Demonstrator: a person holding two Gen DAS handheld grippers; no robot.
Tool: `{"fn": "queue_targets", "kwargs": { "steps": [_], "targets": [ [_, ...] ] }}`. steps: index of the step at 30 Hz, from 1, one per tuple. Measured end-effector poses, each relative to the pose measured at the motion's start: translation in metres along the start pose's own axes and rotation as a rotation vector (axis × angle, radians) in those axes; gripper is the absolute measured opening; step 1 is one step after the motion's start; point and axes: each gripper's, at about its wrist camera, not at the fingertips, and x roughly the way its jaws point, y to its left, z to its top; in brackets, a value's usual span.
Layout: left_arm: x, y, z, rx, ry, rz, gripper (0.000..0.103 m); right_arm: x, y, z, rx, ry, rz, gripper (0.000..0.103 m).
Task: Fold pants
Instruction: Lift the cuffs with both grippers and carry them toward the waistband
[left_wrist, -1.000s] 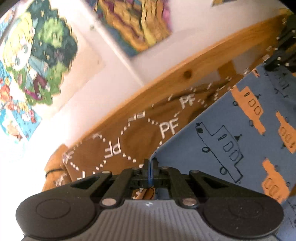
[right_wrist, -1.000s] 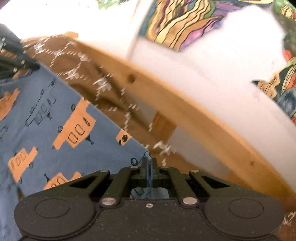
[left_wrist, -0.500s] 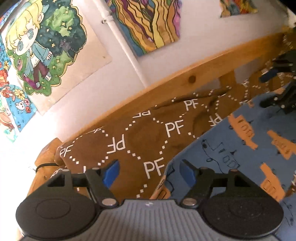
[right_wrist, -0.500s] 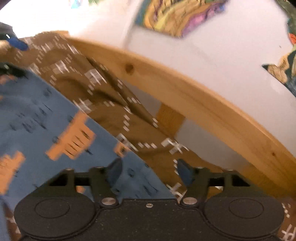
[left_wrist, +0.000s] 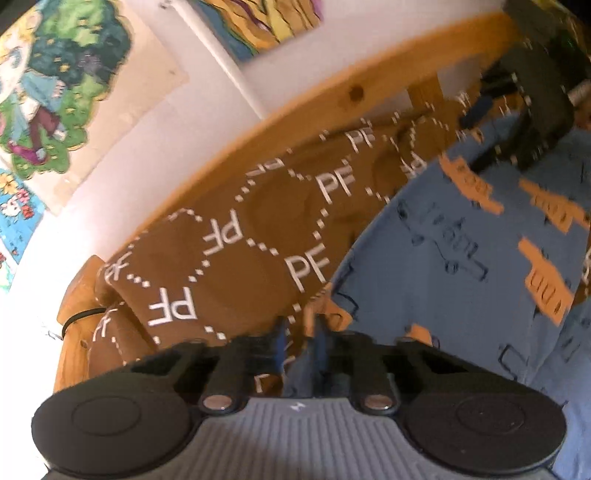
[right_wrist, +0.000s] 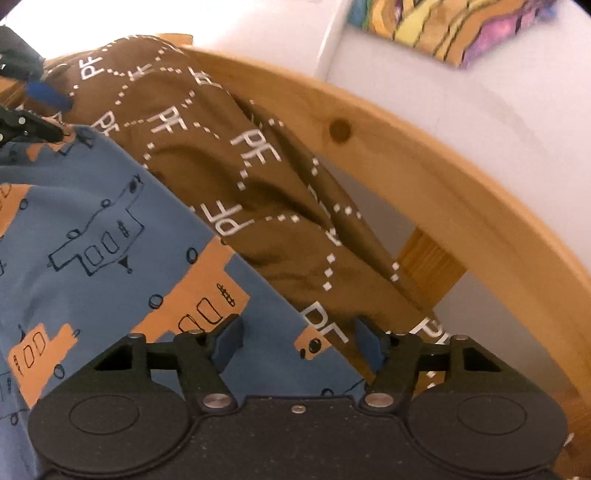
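The pants (left_wrist: 461, 280) are blue with orange and outlined boat prints and lie flat on a brown "PF" blanket (left_wrist: 236, 243). In the left wrist view my left gripper (left_wrist: 299, 336) has its jaws nearly together around the pants' near corner, with a narrow gap still between them. In the right wrist view the pants (right_wrist: 96, 229) fill the lower left. My right gripper (right_wrist: 299, 343) is open, its jaws wide apart over the pants' corner edge. The right gripper also shows in the left wrist view (left_wrist: 532, 122), dark and blurred at the top right.
A wooden bed rail (left_wrist: 332, 99) curves behind the blanket, also seen in the right wrist view (right_wrist: 424, 173). Behind it is a white wall with colourful posters (left_wrist: 55, 96). The left gripper's fingers (right_wrist: 22, 122) reach in at the left of the right wrist view.
Both grippers let go of the pants and opened half a second ago. Since then the left jaws have closed nearly together around the pants' corner. The right gripper stays open.
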Motion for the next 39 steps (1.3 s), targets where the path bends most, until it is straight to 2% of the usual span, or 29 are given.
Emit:
{"fn": "queue_targets", "kwargs": {
  "steps": [1, 3, 4, 5, 6, 8, 13, 21, 24, 28, 33, 39],
  "targets": [
    [0.000, -0.002, -0.001, 0.015, -0.006, 0.004, 0.008, -0.001, 0.000, -0.002, 0.007, 0.004, 0.006, 0.056],
    [-0.003, -0.006, -0.001, 0.028, -0.018, 0.017, 0.004, -0.001, 0.000, -0.002, 0.011, 0.004, 0.019, 0.037],
    [-0.004, -0.006, -0.001, 0.028, -0.022, 0.021, 0.004, -0.003, 0.000, -0.001, 0.008, 0.001, 0.016, 0.031],
    [-0.005, -0.007, -0.002, 0.029, -0.025, 0.027, 0.004, -0.006, 0.001, -0.001, 0.010, -0.003, 0.014, 0.015],
    [-0.007, -0.007, -0.003, 0.030, -0.028, 0.036, 0.003, -0.010, 0.001, -0.001, 0.018, -0.008, 0.013, 0.004],
    [-0.011, -0.007, -0.003, 0.030, -0.040, 0.053, 0.003, -0.022, 0.003, -0.005, 0.015, -0.028, -0.001, 0.001],
    [-0.029, -0.012, -0.007, 0.040, -0.092, 0.096, 0.002, -0.061, 0.021, -0.014, -0.003, -0.102, -0.051, 0.000],
    [-0.089, -0.034, -0.039, 0.106, -0.270, 0.156, 0.002, -0.154, 0.072, -0.063, -0.036, -0.243, -0.110, 0.000],
    [-0.114, -0.052, -0.054, 0.163, -0.331, 0.191, 0.001, -0.185, 0.104, -0.090, -0.058, -0.273, -0.110, 0.000],
    [-0.142, -0.084, -0.086, 0.292, -0.392, 0.239, 0.001, -0.212, 0.143, -0.122, -0.095, -0.281, -0.099, 0.000],
    [-0.153, -0.119, -0.132, 0.375, -0.367, 0.219, 0.001, -0.223, 0.190, -0.163, -0.116, -0.249, -0.069, 0.000],
    [-0.138, -0.150, -0.177, 0.415, -0.256, 0.173, 0.001, -0.209, 0.238, -0.206, -0.105, -0.182, -0.041, 0.000]
  ]
}}
